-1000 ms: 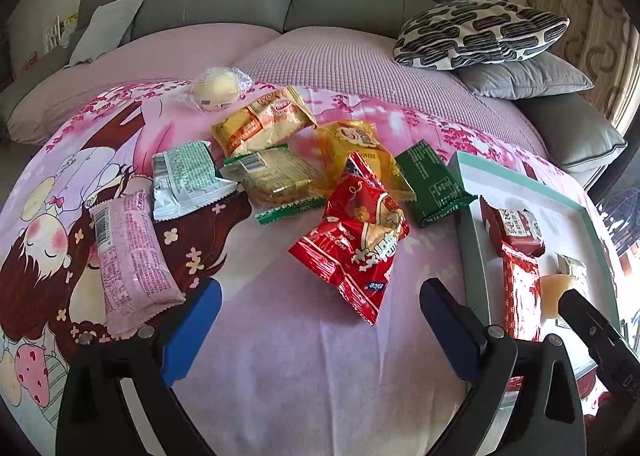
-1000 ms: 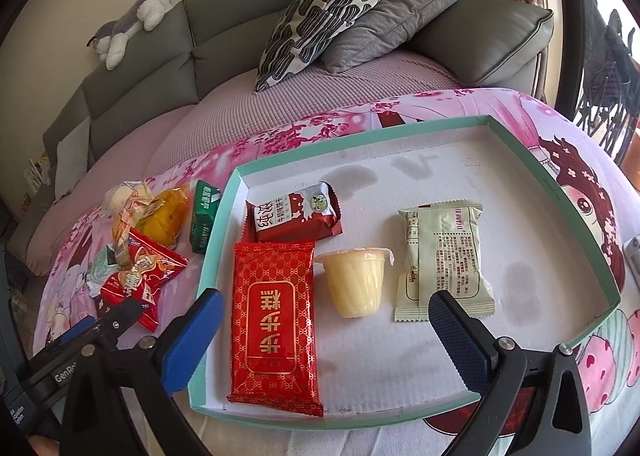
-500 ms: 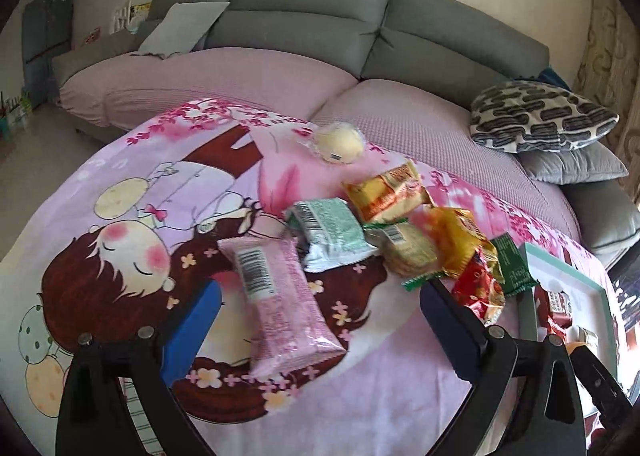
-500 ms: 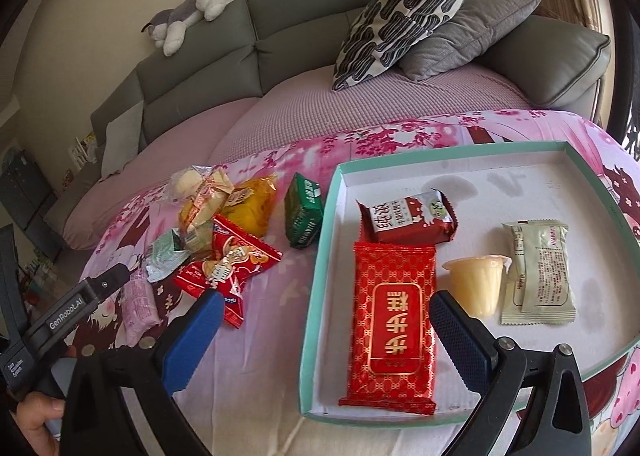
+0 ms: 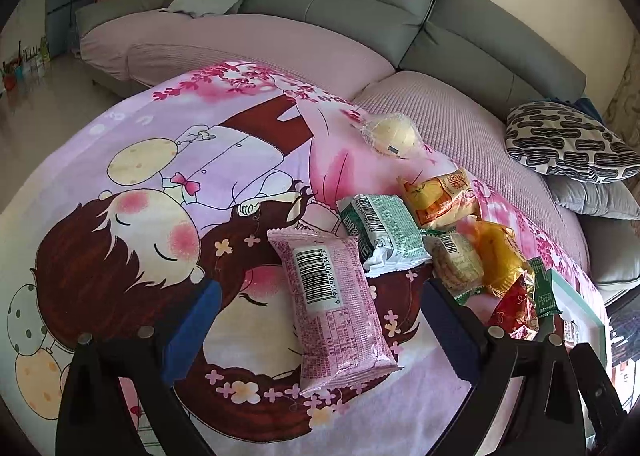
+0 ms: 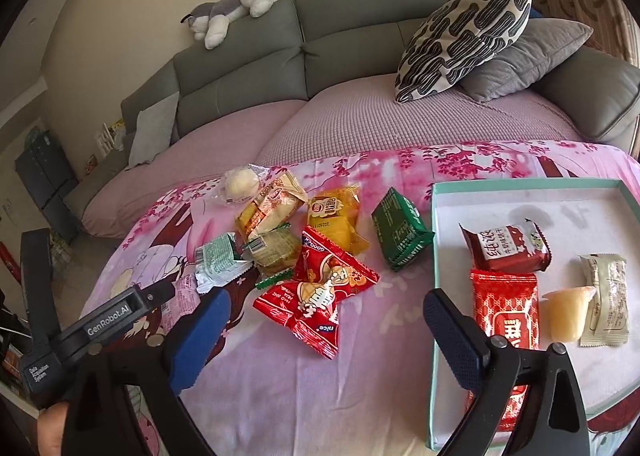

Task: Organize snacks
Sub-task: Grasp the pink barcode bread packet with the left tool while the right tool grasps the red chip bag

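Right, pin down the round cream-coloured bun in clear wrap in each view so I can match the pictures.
Left wrist view: the wrapped bun lies upper right of centre, at the far end of the snack pile, apart from the open left gripper.
Right wrist view: the bun lies left of centre, at the pile's far left corner.
Shared landmark: the yellow snack packet right beside it.

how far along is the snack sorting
Done: four snacks lie in the tray, including the jelly cup. In hand: nothing; the left gripper is open around the pink packet, and the right gripper is open. Left: the pile on the cloth.
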`<state>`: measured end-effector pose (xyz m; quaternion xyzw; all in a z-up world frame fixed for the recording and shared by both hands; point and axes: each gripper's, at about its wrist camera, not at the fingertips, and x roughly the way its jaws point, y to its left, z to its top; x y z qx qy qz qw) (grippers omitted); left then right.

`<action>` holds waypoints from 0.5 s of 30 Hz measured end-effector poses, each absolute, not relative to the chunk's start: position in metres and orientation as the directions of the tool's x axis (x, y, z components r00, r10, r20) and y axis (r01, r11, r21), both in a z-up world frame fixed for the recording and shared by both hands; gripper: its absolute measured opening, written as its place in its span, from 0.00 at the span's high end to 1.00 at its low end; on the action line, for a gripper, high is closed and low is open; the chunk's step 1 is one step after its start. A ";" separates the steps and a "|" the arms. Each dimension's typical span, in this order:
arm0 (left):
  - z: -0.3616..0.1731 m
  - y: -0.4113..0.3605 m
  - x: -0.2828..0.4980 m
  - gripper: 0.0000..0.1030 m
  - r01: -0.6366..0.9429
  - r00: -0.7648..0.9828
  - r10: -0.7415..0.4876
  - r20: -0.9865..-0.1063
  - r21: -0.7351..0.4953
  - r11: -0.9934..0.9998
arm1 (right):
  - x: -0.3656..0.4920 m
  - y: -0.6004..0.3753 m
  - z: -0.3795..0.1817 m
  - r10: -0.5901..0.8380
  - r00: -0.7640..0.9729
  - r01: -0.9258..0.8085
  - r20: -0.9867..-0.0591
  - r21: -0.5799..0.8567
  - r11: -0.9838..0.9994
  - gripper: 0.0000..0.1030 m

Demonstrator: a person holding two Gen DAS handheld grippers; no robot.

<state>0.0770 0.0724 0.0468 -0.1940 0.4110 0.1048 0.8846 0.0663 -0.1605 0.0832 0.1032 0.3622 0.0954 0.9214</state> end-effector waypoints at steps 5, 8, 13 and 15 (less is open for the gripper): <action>0.037 0.067 0.087 0.12 -0.318 0.622 0.008 -0.783 -0.244 0.916 | 0.087 -0.148 0.069 0.262 0.700 -0.087 -0.664 0.284 0.955 0.22; 0.030 0.060 0.093 0.21 -0.298 0.603 0.000 -0.798 -0.225 0.928 | 0.096 -0.142 0.057 0.267 0.679 -0.080 -0.684 0.293 0.953 0.30; 0.020 0.055 0.097 0.30 -0.273 0.568 -0.031 -0.822 -0.224 0.936 | 0.104 -0.132 0.038 0.286 0.629 -0.083 -0.723 0.304 0.949 0.37; 0.017 0.054 0.098 0.34 -0.274 0.554 -0.027 -0.832 -0.213 0.938 | 0.106 -0.128 0.032 0.272 0.608 -0.079 -0.746 0.285 0.955 0.41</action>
